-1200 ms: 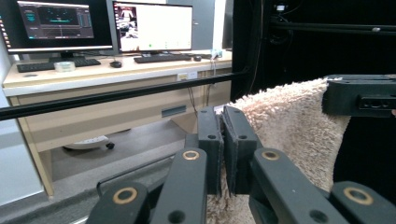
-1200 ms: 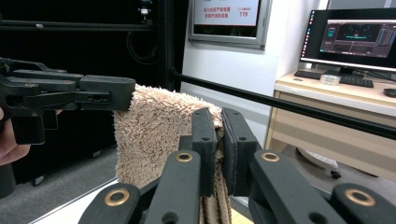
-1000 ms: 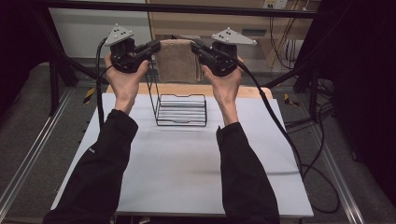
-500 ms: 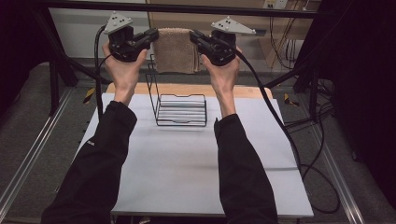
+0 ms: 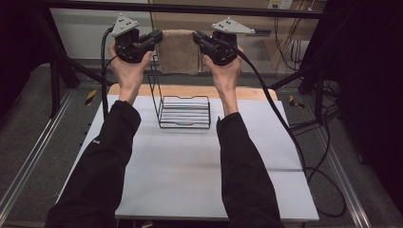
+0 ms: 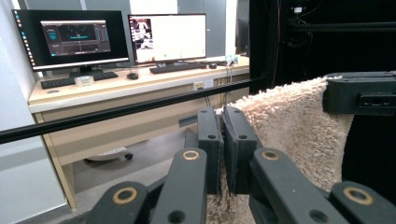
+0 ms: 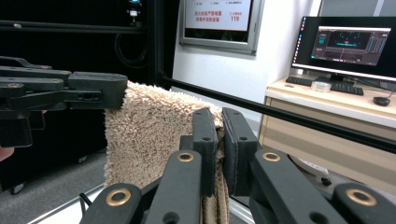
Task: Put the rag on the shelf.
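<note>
A beige fluffy towel [image 5: 178, 51] hangs stretched between the two grippers, high above the far end of the table. My left gripper [image 5: 158, 38] is shut on the towel's left top corner, and my right gripper [image 5: 197, 39] is shut on its right top corner. In the left gripper view the jaws pinch the towel [image 6: 289, 126] edge, with the other gripper [image 6: 362, 93] at the far corner. The right gripper view shows the towel [image 7: 149, 135] clamped between its jaws, the left gripper [image 7: 70, 91] beyond. A black wire rack [image 5: 183, 108] stands on the table below the towel.
The white table [image 5: 190, 171] has a wooden strip [image 5: 247, 92] along its far edge. A black frame bar [image 5: 190, 8] crosses behind the towel. Cables [image 5: 285, 128] trail off the right side. Desks with monitors [image 6: 121, 37] stand beyond.
Both grippers have risen and moved farther from me, lifting the towel higher above the wire rack; it stays stretched between them.
</note>
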A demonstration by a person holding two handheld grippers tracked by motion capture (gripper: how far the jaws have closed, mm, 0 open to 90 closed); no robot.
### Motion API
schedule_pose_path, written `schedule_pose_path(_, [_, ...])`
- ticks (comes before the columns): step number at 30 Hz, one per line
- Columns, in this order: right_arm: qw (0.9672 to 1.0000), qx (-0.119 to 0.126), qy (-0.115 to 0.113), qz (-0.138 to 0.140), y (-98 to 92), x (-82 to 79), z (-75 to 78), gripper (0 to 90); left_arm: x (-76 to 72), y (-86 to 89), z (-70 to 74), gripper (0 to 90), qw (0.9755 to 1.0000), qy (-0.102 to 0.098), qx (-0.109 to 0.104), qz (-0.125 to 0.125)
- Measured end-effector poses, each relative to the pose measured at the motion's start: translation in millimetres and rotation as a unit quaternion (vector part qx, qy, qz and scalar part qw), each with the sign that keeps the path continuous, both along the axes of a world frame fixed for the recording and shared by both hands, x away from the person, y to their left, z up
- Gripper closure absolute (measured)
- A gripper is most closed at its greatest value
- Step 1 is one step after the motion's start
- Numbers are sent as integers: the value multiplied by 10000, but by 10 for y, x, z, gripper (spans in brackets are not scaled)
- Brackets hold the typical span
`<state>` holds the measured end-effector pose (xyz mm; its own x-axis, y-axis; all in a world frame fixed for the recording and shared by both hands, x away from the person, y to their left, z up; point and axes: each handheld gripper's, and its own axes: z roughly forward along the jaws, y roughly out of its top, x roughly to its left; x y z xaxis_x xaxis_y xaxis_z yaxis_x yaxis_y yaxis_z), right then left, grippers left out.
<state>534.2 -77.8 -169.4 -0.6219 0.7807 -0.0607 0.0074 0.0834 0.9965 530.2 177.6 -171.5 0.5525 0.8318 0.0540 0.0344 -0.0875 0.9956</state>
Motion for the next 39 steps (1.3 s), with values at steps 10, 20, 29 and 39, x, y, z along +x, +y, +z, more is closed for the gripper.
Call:
schedule_pose_path(10, [9998,-119,148,87,-18,-5,-180,848,-32,25,-198,859,9997,193,79,-137])
schedule_pose_path(20, [9991,-210,305,186,-25,-69,-366,846,-111,55,-372,859,9990,347,110,-251])
schedule_pose_path(29, [9989,-234,321,241,-57,-160,-461,843,-209,69,-442,858,9980,420,163,-436])
schedule_pose_path(39, [9970,-525,467,327,-61,-284,-479,833,-338,107,-516,854,9962,574,191,-622])
